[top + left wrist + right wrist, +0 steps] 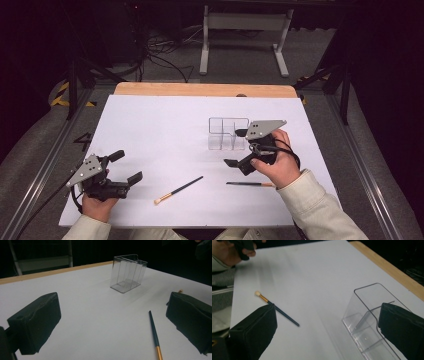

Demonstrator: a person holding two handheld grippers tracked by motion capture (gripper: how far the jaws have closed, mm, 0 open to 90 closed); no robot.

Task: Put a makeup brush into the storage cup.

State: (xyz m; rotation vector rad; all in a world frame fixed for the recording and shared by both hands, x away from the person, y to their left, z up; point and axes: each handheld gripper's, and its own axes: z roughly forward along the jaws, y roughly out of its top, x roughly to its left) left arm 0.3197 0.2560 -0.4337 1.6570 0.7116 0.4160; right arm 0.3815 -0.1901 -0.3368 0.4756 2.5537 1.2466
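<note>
Both tools empty, so I read this as the pre-grasp step: brushes on the worktop, organizer waiting, nothing picked yet.

Your right tool [239, 148] has its jaws spread wide, nothing between them. It hangs just in front of the clear organizer [228, 133], jaws pointing toward 9 o'clock. In the right gripper view the organizer [372, 322] sits close by the right jaw; can't tell if they touch.

Your left tool [127, 168] is also wide apart and empty, low at the worktop's 8 o'clock corner, aimed toward 3 o'clock.

Brushes:
- Light-tipped brush [178, 190] lies flat between the two tools, near the 6 o'clock edge, bristle end toward 7 o'clock, handle toward 1 o'clock. Same one in the right gripper view [276, 308], well clear of the organizer.
- Dark brush [249, 184] lies flat just below your right hand [274, 162], roughly along the 9-to-3 line. I take the dark handle with gold ferrule in the left gripper view [155, 336] to be this one.

Organizer is upright, compartments empty, at roughly 1 o'clock from worktop [160, 135] centre.

Next move, my call: drop your right tool onto the dark brush, it's the nearest. Handles are thin and flat on the sheet, so come in low, jaws straddling the handle crosswise, close mid-handle. Then tilt upright before going into a compartment.

Labels: no brand or readable text on the brushes, organizer or tools.
</note>
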